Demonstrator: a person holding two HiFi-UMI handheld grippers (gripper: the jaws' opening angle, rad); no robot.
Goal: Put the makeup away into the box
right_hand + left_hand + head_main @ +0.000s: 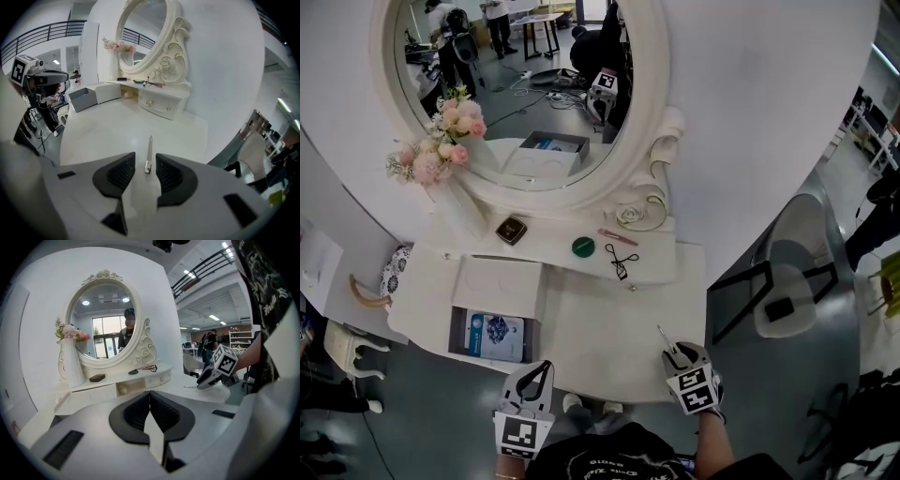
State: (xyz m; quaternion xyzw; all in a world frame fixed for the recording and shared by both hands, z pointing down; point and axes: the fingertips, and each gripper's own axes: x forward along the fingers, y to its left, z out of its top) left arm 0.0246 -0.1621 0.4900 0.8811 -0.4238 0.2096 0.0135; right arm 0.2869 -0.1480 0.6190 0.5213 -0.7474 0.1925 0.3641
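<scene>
- Head view: a white counter stands under an oval mirror, with a raised shelf at its back.
- An open grey box sits on the left of the counter by the front edge. Its white lid is folded back behind it, and a blue-and-white card lies inside.
- On the shelf, from left to right, lie a brown compact, a green disc, a pink pencil and a black curler. All are outside the box.
- A thin silver stick lies at the counter's front right, well apart from the box.
- Right gripper: in the right gripper view its jaws stand narrowly apart with the stick's near end between them. There is a gap on each side, and neither pad presses on it.
- Left gripper: it hangs at the front edge near the box. In the left gripper view its jaws are closed together with nothing between them.
- A white vase of pink flowers stands at the shelf's left end.
</scene>
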